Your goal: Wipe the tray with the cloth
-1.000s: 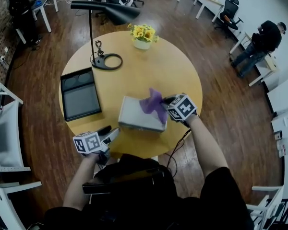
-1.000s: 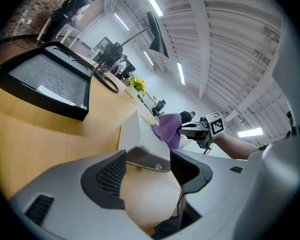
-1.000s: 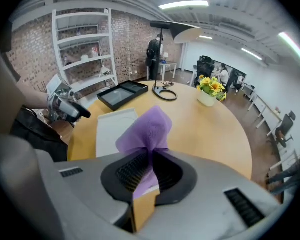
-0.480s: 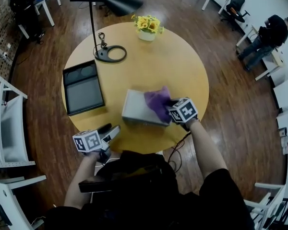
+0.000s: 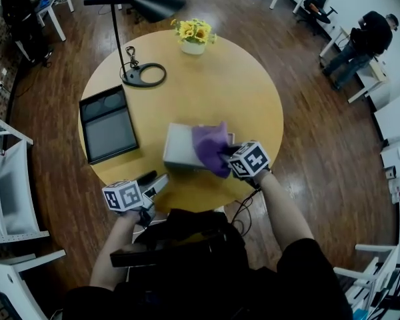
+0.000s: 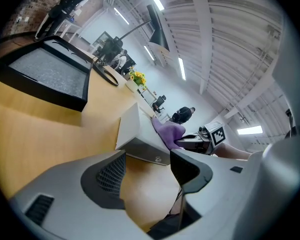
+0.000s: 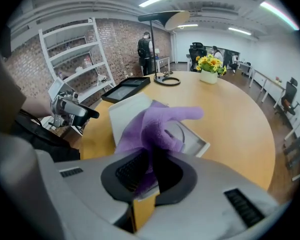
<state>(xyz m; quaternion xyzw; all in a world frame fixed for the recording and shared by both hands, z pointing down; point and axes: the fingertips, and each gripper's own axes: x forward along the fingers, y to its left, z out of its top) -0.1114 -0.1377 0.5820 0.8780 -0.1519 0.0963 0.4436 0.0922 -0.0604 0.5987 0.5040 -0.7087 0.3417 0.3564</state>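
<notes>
The purple cloth (image 5: 209,144) lies draped over the right end of the pale tray (image 5: 180,147), just below the middle of the head view. The right gripper (image 5: 224,157) pinches the cloth's near edge, jaws closed on the fabric. The tray rests on the round wooden worktop (image 5: 220,89). At lower left the left gripper (image 5: 157,181) hangs by the worktop's near edge, jaws apart. A black tray (image 5: 107,127) lies at left. A lamp base (image 5: 145,75) and yellow flowers (image 5: 193,31) stand toward the top.

purple cloth (image 5: 210,145), white tray (image 5: 179,147), yellow flowers (image 5: 192,30).
</notes>
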